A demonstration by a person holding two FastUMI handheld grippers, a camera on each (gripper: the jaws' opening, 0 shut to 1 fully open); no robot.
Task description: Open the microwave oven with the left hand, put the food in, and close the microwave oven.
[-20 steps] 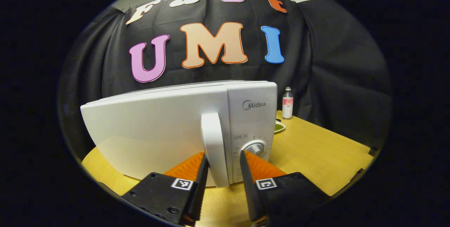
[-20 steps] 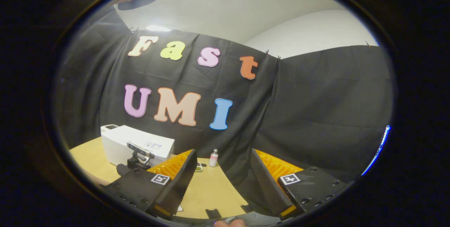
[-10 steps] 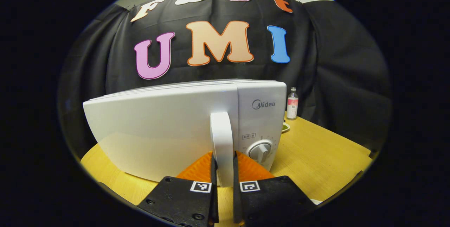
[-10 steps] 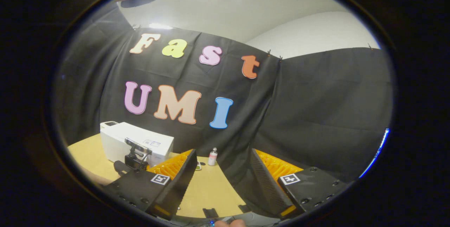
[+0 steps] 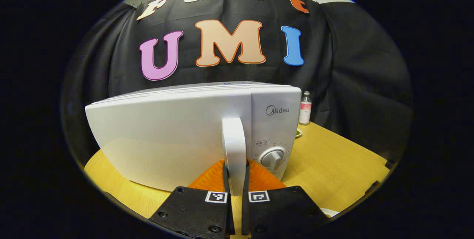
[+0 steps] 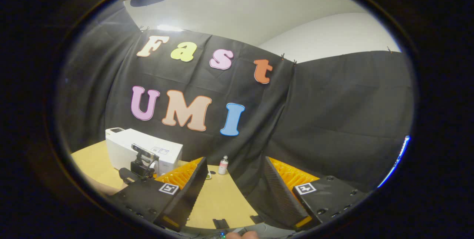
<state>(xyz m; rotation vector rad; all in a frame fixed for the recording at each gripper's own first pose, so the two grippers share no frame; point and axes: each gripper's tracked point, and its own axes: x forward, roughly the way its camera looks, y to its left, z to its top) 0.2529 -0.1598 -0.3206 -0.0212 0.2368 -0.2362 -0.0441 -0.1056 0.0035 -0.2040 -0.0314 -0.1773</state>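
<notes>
A white microwave oven (image 5: 174,135) stands on the wooden table (image 5: 333,161), its door flat against the body. My left gripper (image 5: 236,185) is shut on the door's upright white handle (image 5: 234,146), one finger on each side of its lower end. A small plate with green food (image 5: 298,132) peeks out behind the oven's right corner. In the right gripper view, my right gripper (image 6: 233,191) is open and holds nothing, raised well back from the table. The microwave oven (image 6: 144,152) sits far off at the left there, with the other gripper's device (image 6: 139,165) in front of it.
A small bottle with a pink label (image 5: 304,108) stands at the back of the table by the black cloth wall; the same bottle (image 6: 223,165) appears in the right gripper view. A round control knob (image 5: 273,157) sits on the oven's panel right of the handle.
My left gripper's fingers have come together from open to shut on the door handle. The right gripper has stayed open and nearly still.
</notes>
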